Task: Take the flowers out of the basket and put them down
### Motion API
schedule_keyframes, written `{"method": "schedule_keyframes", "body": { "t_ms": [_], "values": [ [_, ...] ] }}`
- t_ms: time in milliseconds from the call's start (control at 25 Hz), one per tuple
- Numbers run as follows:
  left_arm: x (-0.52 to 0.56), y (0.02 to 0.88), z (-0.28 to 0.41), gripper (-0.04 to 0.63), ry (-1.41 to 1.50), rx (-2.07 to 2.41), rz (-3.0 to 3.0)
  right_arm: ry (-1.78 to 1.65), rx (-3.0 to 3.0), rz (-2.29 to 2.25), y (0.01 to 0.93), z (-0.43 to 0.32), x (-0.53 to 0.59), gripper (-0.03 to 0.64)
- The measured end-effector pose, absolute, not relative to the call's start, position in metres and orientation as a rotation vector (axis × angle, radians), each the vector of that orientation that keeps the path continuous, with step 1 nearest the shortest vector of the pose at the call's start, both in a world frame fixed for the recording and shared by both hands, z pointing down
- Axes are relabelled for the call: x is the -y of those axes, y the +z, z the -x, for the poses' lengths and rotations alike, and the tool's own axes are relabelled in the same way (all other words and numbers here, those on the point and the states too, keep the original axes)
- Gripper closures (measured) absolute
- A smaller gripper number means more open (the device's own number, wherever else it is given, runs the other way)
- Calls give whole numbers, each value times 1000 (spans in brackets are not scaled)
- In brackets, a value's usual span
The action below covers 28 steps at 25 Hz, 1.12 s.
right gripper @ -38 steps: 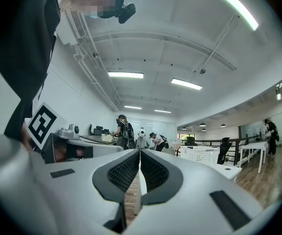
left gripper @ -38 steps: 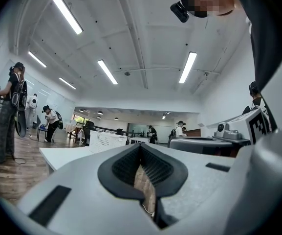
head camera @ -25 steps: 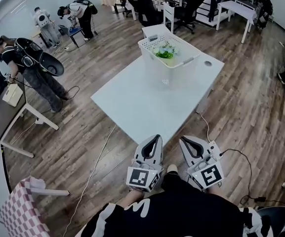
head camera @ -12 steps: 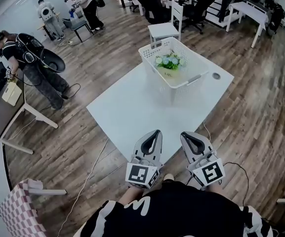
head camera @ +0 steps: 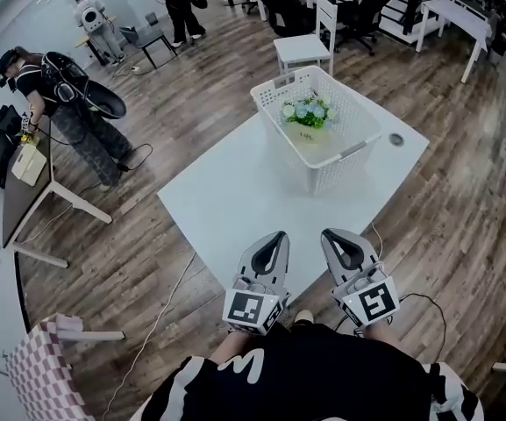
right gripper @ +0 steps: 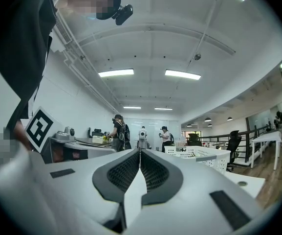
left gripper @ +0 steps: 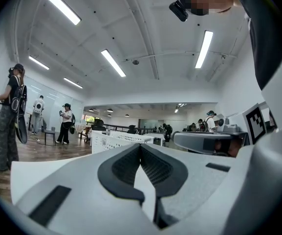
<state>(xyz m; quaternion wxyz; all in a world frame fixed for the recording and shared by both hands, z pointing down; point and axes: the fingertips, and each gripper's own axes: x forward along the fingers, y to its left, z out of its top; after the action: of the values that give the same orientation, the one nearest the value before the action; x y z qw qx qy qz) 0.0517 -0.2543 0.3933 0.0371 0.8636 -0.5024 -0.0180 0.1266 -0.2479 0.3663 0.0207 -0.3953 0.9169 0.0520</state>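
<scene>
Flowers (head camera: 308,112) sit inside the white basket (head camera: 349,158) at the far end of the tabletop (head camera: 226,202), well apart from both grippers. The left gripper (head camera: 278,235) and right gripper (head camera: 329,233) have their jaws clenched together on nothing. The bunch looks light, soft and easily crushed, so it is probably best pinched gently, low on the stems.

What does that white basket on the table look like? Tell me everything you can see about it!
The basket is white and looks like plastic. Its walls are full of little holes, and a thicker rim runs around its open top. It is roughly rectangular and stands upright on the far end of the white table, close to the edges there. Inside it sits a bunch of white and green flowers. Nothing else touches it.
</scene>
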Motion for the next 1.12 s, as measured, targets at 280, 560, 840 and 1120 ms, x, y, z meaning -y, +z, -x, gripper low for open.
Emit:
{"method": "schedule_keyframes", "body": {
  "t_ms": [280,560,840,1120],
  "values": [
    [258,392,-49,591,-29,1543,-2652,113,-2842,1234,371,-125,253,597],
    [280,394,-38,591,-47,1512,-2662,125,-2834,1263,369,-114,269,597],
    [310,394,-27,591,-65,1475,-2674,189,-2821,1308,354,-105,298,597],
    [335,404,-2,591,-54,1475,-2633,293,-2771,1368,324,-102,346,597]
  ]
}}
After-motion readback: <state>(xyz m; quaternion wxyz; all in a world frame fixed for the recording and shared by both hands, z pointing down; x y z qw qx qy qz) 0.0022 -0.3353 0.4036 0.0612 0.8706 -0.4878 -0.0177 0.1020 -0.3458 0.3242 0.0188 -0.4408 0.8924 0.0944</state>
